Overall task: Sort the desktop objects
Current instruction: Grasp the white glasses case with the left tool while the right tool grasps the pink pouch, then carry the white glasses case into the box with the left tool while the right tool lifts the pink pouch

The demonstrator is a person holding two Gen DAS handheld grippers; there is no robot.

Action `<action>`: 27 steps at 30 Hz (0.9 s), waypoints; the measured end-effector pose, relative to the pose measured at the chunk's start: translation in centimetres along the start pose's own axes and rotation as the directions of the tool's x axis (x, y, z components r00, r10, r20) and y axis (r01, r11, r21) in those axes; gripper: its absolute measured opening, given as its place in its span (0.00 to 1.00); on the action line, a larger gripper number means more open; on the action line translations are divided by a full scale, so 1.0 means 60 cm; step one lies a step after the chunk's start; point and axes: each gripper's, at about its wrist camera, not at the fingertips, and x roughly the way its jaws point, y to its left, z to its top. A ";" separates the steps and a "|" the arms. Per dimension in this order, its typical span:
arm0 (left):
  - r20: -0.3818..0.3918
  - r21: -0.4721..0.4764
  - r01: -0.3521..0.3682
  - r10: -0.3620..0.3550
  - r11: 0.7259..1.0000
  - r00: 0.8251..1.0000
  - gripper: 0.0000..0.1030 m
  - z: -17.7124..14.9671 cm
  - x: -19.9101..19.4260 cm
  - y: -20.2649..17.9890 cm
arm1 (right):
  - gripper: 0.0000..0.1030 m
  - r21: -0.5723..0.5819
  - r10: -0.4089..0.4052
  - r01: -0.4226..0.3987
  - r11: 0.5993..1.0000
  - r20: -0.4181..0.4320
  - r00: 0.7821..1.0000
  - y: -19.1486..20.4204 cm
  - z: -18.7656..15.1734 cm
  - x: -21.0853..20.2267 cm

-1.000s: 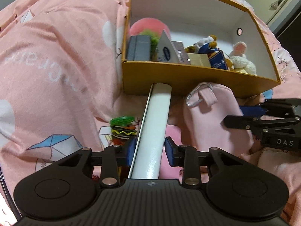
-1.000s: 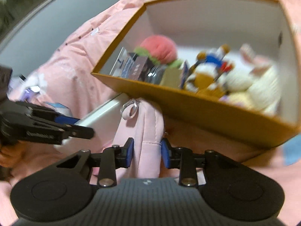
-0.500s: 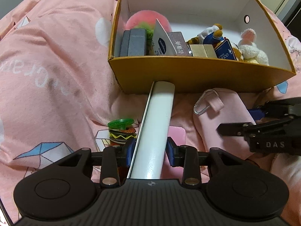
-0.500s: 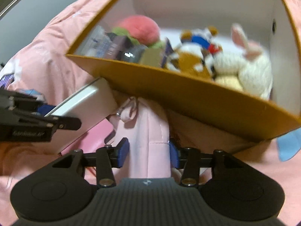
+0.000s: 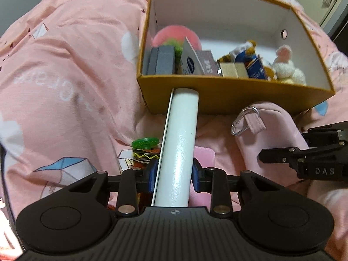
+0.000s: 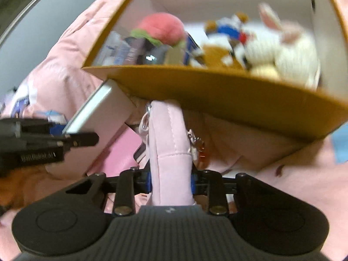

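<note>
My left gripper (image 5: 174,174) has its blue pads pressed on a long white box (image 5: 180,130), jaws closing. The white box's far end touches the front wall of the orange cardboard box (image 5: 228,91). My right gripper (image 6: 170,179) is closing on a pink pouch (image 6: 169,143), and its pads squeeze the pouch's sides. The pouch (image 5: 271,134) has a silver carabiner (image 5: 243,121) and lies just in front of the orange box (image 6: 217,91). The left gripper's finger (image 6: 82,140) shows at the left of the right wrist view.
Inside the orange box are a pink plush peach (image 5: 176,37), grey cases (image 5: 163,59), small cartons and a white plush rabbit (image 5: 285,65). A burger toy (image 5: 145,150) and a flat pink card (image 5: 204,158) lie on the pink bedcover (image 5: 65,76) beside the white box.
The right gripper's jaws spread around the pink pouch, then closed back onto it, nearer the orange box. The left gripper tilted slightly, still holding the white box.
</note>
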 end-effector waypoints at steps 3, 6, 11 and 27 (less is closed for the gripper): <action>0.033 0.006 0.006 -0.006 1.000 0.999 0.33 0.001 -0.027 -0.003 | 0.29 -0.059 -0.001 0.004 0.998 0.053 0.999 0.020 -0.002 -0.035; 0.070 0.018 0.027 -0.029 0.999 0.997 0.33 0.006 -0.062 -0.010 | 0.29 -0.114 -0.009 0.022 0.993 0.115 0.993 0.034 -0.005 -0.075; 0.143 0.060 0.068 -0.076 0.996 0.987 0.32 0.026 -0.116 -0.029 | 0.29 -0.194 -0.039 0.079 0.978 0.202 0.979 0.029 0.000 -0.145; 0.285 0.258 0.003 -0.079 0.966 0.955 0.32 0.167 -0.123 -0.112 | 0.29 -0.053 -0.212 0.263 0.963 0.449 0.868 -0.049 0.067 -0.228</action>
